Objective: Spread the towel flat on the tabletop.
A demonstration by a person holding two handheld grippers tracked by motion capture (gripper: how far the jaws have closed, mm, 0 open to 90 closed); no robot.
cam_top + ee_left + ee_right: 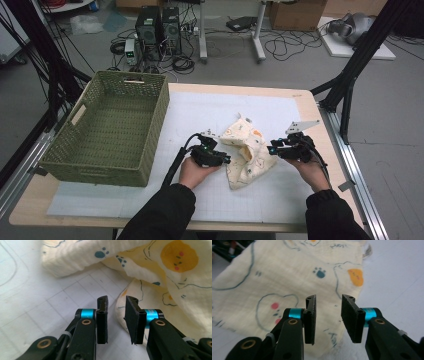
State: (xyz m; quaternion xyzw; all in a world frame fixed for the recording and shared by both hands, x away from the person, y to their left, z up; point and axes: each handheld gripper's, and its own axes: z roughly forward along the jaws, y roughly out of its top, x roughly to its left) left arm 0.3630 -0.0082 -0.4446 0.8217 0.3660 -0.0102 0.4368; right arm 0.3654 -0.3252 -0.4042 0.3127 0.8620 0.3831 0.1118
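Left tongs (227,160) and right tongs (270,149) flank the cloth (247,150), both parted, gripping nothing.

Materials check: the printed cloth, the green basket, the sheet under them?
Cloth: soft matte crinkled cotton gauze, by its puckered weave and limp folds. Basket: woven cord or wicker-like strands, matte green; fibre unclear. Sheet: smooth white gridded mat, probably plastic or paper.
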